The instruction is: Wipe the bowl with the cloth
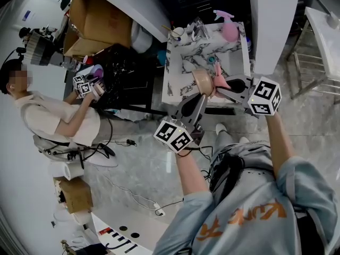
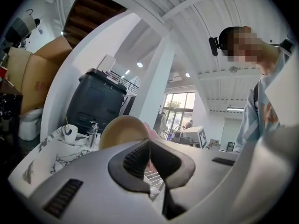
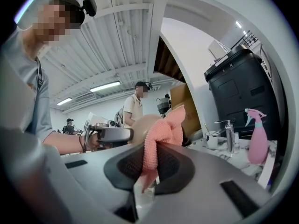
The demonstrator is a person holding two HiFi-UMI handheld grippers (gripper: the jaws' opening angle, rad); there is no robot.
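Left gripper [image 1: 197, 101]: jaws nearly together, pinching the thin rim of the tan bowl [image 1: 203, 81]. The bowl stands on edge just ahead of its jaw tips, held in the air above the near edge of the marble-topped table [image 1: 180, 62].

Right gripper [image 1: 227, 87]: jaws clamped on a pink knit cloth [image 1: 219, 83]. 1 bunched end sticks out past the tips and 1 tail hangs down between the pads.

The cloth's bunched end meets the bowl directly ahead of the right gripper, between the 2 grippers.

Pink spray bottle [image 3: 256, 140] stands on the table, beyond the right gripper and to its right.
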